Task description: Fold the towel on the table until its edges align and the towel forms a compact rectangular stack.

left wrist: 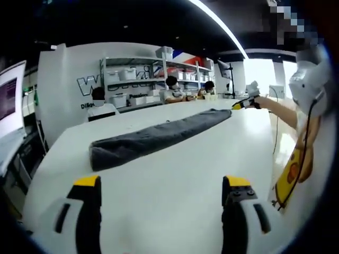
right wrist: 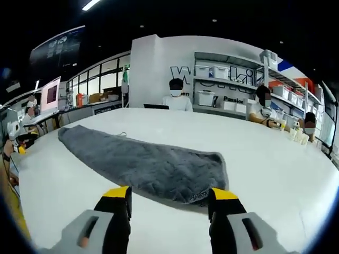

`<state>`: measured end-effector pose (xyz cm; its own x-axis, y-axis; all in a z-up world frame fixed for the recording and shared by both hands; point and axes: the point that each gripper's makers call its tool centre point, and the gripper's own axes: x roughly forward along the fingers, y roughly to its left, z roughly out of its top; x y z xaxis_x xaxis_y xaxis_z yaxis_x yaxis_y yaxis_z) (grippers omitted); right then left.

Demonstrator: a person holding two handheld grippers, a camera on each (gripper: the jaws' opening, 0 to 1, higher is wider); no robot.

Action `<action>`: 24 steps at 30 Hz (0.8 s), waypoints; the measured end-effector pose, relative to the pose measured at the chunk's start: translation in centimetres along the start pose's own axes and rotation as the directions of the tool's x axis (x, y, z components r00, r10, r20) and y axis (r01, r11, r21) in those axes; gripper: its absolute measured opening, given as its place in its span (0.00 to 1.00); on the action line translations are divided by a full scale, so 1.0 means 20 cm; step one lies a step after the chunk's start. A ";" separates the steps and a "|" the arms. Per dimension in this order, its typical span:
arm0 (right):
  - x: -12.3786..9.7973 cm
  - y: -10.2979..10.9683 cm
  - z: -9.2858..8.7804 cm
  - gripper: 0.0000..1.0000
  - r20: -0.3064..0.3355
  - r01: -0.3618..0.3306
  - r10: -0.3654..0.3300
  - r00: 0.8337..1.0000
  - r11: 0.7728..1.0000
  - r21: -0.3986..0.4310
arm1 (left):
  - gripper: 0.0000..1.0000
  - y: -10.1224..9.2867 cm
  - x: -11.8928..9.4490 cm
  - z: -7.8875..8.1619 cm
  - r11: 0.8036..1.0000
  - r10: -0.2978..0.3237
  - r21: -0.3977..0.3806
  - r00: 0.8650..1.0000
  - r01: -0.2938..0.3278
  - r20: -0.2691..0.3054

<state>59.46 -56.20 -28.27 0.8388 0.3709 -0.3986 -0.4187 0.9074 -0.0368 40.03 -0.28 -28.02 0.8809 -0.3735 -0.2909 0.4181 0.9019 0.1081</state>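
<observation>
Grey towel (left wrist: 159, 136) laid flat on white tabletop (left wrist: 175, 185) as a long, narrow folded strip, seen end-on from each tool.

Left tool (left wrist: 161, 182): jaws spread wide, empty, above bare tabletop, short of the near towel end. Right tool (left wrist: 244, 102) at the far towel end, held by a person's outstretched arm (left wrist: 278, 110).

Right tool (right wrist: 170, 194): jaws spread apart, gripping nothing, just short of the near, rounded towel (right wrist: 148, 164) end. Left tool (right wrist: 20, 142) near the far end, at table edge.

Seated persons (right wrist: 176, 98) and storage shelving (right wrist: 233, 87) beyond the tabletop (right wrist: 275, 174).
</observation>
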 end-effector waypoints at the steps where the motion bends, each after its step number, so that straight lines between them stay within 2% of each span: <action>1: 0.02 -0.02 0.01 0.58 0.005 0.000 0.000 1.000 1.000 0.022 | 0.99 0.00 0.00 0.00 1.000 0.001 0.001 1.000 -0.001 -0.001; 8: 0.11 -0.10 0.04 0.57 -0.030 0.019 -0.019 0.999 1.000 -0.002 | 0.99 -0.01 0.00 0.00 1.000 -0.003 0.005 1.000 0.003 -0.007; 16: 0.18 -0.25 0.03 0.51 -0.068 0.068 -0.066 0.995 0.997 0.030 | 0.99 -0.03 0.01 -0.01 1.000 -0.013 0.005 1.000 0.013 -0.007; 22: 0.22 -0.34 -0.03 0.44 -0.099 0.101 -0.092 0.991 0.990 0.094 | 0.99 -0.04 0.01 0.00 1.000 -0.016 0.006 1.000 0.016 -0.002; 24: 0.22 -0.35 -0.04 0.42 -0.094 0.099 -0.085 0.992 0.983 0.157 | 0.99 -0.04 0.01 0.00 1.000 -0.016 0.006 1.000 0.016 0.000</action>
<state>65.83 -61.03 -30.59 0.8350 0.2718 -0.4784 -0.2733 0.9595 0.0681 39.86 -0.97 -28.18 0.8739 -0.3881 -0.2928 0.4337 0.8944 0.1089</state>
